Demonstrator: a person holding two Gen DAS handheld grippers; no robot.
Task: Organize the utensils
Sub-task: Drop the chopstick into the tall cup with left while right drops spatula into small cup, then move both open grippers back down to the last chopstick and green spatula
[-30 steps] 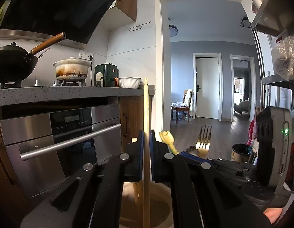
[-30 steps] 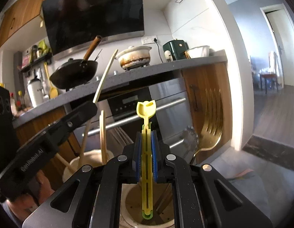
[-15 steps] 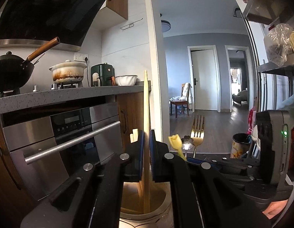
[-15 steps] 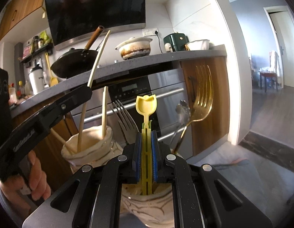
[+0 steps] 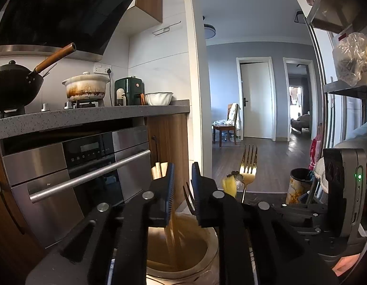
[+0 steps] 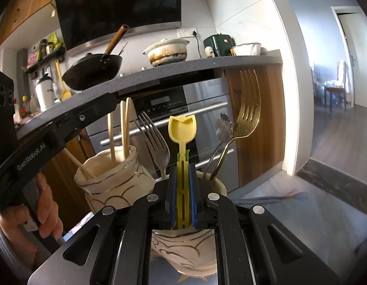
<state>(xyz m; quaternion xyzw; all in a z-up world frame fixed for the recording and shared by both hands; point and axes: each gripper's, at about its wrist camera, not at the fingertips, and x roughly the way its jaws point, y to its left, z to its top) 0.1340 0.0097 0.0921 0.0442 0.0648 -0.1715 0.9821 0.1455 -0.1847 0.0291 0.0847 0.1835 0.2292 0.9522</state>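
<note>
Chopstick dropped into holder | left gripper jaws just opened, empty

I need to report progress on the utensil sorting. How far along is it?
Done: chopsticks stand in the left cup; a silver fork, gold fork and flower-handled spoon stand in the right cup. The left claw has just been opening, its chopstick blurred below. In hand: the right claw grips the yellow spoon above the right cup. Left: releasing it.
</note>
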